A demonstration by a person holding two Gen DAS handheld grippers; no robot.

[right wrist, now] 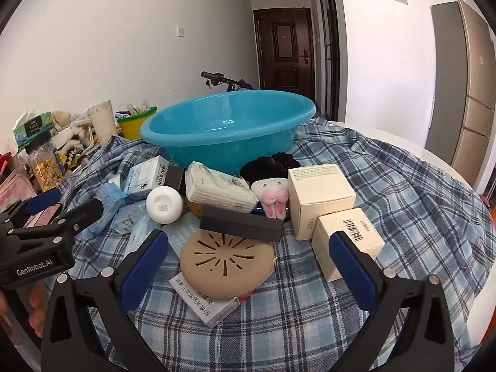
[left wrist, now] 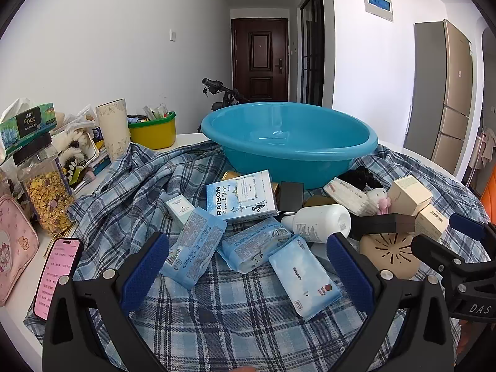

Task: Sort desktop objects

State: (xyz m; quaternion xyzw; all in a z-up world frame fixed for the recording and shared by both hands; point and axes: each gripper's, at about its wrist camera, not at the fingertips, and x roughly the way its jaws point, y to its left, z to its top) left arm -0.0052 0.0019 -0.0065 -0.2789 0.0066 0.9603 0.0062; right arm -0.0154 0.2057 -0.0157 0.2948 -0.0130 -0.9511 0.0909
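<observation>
A pile of small objects lies on a blue plaid cloth in front of an empty blue basin, which the right wrist view also shows. My left gripper is open and empty, above several blue tissue packs. A RAISON box and a white bottle lie beyond. My right gripper is open and empty, around a tan round disc. Beyond the disc are a black box, cream boxes, a tissue pack and a small plush.
At the left edge stand a cereal jar, a phone, a pink pouch, a tissue box, a cream cup and a yellow bin. A fridge stands at the right.
</observation>
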